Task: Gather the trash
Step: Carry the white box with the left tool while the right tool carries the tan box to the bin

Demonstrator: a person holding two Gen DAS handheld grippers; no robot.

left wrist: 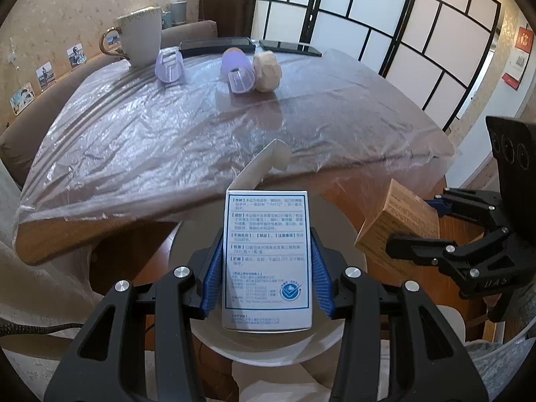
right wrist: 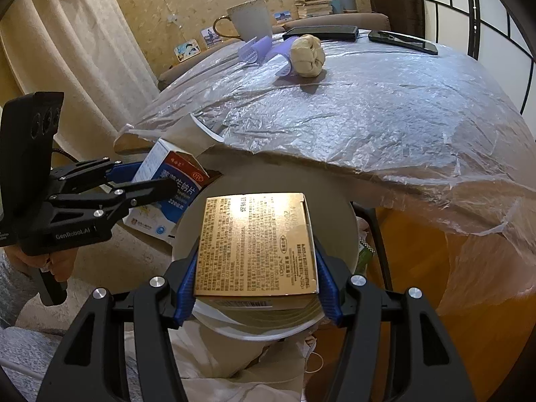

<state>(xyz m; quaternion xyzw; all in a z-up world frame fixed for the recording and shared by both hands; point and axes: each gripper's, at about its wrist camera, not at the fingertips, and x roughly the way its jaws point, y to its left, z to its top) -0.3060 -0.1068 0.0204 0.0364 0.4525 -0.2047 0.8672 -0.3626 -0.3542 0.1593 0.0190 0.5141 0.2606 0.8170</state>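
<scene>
**Both grippers loaded, boxes hanging over the bin**

Left gripper [left wrist: 266,276] is clamped on a white medicine box [left wrist: 267,261], blue pads pressing its two long sides, printed back panel up, top flap open and sticking out toward the table. Right gripper [right wrist: 256,279] is clamped on a gold cosmetics box [right wrist: 256,244], pads on both sides, text panel facing up. Neither box is released yet. In the right wrist view the left gripper shows side-on with the medicine box, blue and red front visible, just beside the gold box.

Below both boxes sits a round grey trash bin [right wrist: 338,231], white liner edge showing at the near rim. Both boxes hang over its opening; judged from the downward tilt, the drop is the step in hand. Inside of the bin is mostly hidden by the boxes, so contents cannot be told.

Progress: two items picked, none seen dropped. Left on the table [left wrist: 134,140], which is covered in clear plastic film: a crumpled beige paper ball [left wrist: 267,72], probably trash, touching a purple hair roller [left wrist: 238,73]; a second hair roller [left wrist: 170,67] near a white mug [left wrist: 140,37]. Two dark phones [left wrist: 217,45] lie along the far edge. Rollers, mug and phones look like keepers, so the paper ball seems the only pickup left.
</scene>
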